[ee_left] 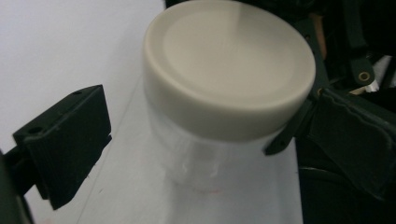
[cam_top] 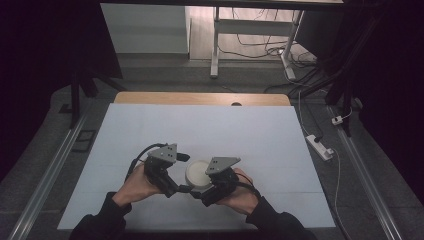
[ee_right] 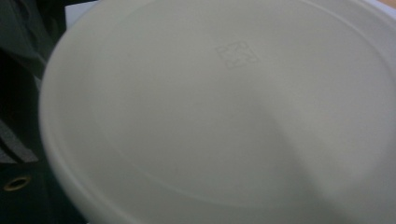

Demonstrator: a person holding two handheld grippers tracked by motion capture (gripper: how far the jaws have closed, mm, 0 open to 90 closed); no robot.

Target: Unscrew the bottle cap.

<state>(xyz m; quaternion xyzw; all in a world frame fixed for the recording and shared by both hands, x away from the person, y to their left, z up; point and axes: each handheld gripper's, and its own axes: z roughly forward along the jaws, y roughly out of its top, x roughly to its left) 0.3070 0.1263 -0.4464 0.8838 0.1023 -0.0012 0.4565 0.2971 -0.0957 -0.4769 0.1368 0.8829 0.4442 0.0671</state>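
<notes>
A clear jar point(ee_left: 201, 158) with a cream lid point(ee_left: 229, 65) stands on the white table cover point(cam_top: 200, 125), near the front edge between both hands; the lid point(cam_top: 199, 173) also shows from above. My left gripper point(cam_top: 181, 186) is open around the jar's body point(ee_left: 210, 140). Its left finger point(ee_left: 65, 144) stands clear of the plastic and the right one is close to it. My right gripper point(cam_top: 204, 186) comes in from the right, with a black jaw lying along the lid's rim. The lid point(ee_right: 224, 112) is very near in the right gripper view.
The table's wooden far edge point(cam_top: 200, 98) lies beyond the white cover. A power strip point(cam_top: 320, 146) and cables lie on the floor to the right. Table legs point(cam_top: 216, 45) stand at the back.
</notes>
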